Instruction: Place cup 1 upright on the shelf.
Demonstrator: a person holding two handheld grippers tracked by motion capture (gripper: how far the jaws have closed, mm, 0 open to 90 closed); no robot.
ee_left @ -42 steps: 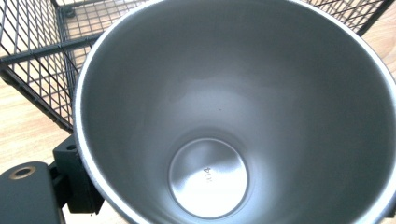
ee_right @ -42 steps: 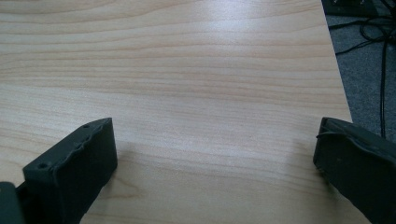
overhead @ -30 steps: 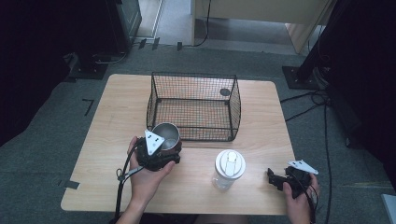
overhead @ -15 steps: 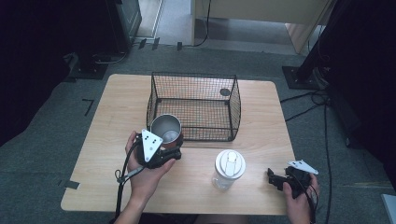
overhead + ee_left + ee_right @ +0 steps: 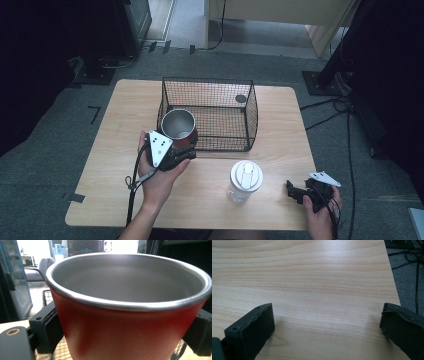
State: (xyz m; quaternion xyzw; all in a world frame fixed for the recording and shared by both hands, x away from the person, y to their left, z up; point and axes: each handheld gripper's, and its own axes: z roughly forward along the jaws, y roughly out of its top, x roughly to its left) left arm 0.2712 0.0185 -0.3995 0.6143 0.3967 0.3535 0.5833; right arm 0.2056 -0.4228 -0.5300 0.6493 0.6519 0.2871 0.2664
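fingers of the left gripper were clamped on the red metal cup, one black pad against each side of its wall, with the cup upright and its open mouth facing up. the cup was held off the table, right at the near left corner of the wire basket, its rim about level with the basket's top edge. the basket's open top lay just beyond and to the right of the cup, so the left hand was much the nearer one to it; a lift up and over the near wall looked like what the coming move would need. that hand reached forward from the near edge, wrist roughly straight. the right gripper rested low near the table's front right corner, well away from the basket, its jaws spread wide over bare wood and holding nothing. a lidded clear bottle stood in front of the basket, between the hands.
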